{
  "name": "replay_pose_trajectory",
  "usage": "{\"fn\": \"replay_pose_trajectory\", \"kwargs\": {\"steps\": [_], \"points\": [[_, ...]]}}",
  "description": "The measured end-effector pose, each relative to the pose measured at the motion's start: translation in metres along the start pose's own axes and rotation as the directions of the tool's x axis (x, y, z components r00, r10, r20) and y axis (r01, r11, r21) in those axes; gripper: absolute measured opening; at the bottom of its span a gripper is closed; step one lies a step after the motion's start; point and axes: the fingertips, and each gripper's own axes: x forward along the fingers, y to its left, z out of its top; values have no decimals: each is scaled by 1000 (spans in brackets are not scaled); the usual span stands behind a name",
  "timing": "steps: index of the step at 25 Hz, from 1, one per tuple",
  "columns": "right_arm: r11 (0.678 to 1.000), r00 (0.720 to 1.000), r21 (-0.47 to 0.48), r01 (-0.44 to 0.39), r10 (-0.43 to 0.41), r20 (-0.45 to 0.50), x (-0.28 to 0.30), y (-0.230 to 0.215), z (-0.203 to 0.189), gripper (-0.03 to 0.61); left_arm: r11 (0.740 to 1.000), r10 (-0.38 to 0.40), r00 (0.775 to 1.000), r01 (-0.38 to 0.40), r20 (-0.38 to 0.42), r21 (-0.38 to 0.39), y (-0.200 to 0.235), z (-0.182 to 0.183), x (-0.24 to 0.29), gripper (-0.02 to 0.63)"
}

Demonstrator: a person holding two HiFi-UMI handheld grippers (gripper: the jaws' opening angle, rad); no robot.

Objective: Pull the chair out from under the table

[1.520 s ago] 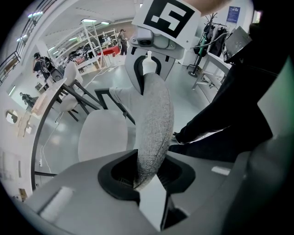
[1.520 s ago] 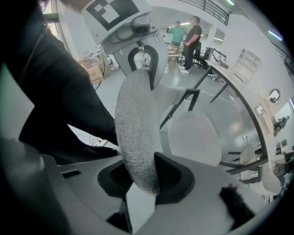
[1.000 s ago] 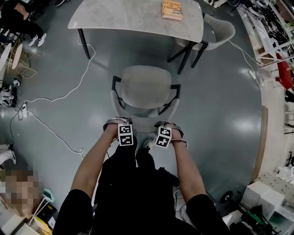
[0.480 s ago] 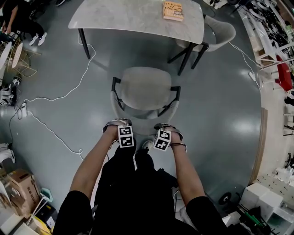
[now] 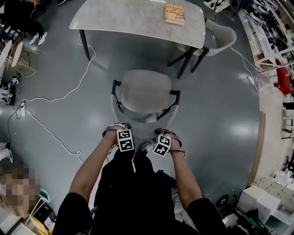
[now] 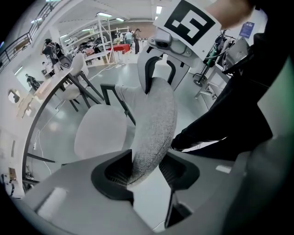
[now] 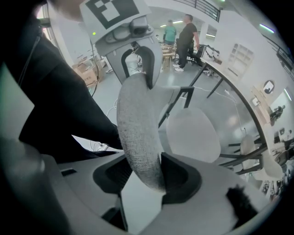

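Note:
A grey upholstered chair (image 5: 144, 91) with black arm frames stands clear of the marble-topped table (image 5: 133, 18), facing it. Both grippers point down over the top edge of its curved backrest (image 5: 143, 120). The left gripper (image 5: 115, 126) straddles the left part of the backrest (image 6: 154, 124). Its jaws are opening, with a gap at one pad, seen in the left gripper view (image 6: 144, 172). The right gripper (image 5: 166, 133) straddles the right part of the backrest (image 7: 135, 124). Its jaws are opening too, slack on one side, seen in the right gripper view (image 7: 142, 176).
A book (image 5: 175, 13) lies on the table's far right corner. A second grey chair (image 5: 220, 32) stands at the table's right end. A white cable (image 5: 55, 98) trails over the grey floor at left. Shelves and boxes (image 5: 268, 202) line the right side. People stand at the back (image 7: 186, 34).
The chair and both hands keep their places relative to each other. The whole view has shifted slightly down the picture.

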Motion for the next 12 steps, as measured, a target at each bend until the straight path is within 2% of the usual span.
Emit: {"fn": "replay_pose_trajectory", "kwargs": {"steps": [12], "points": [[998,1000,57,-7,5,28,-28,2,6,201,996,33,999,-30,31,-89,1,-5,-34,195]]}}
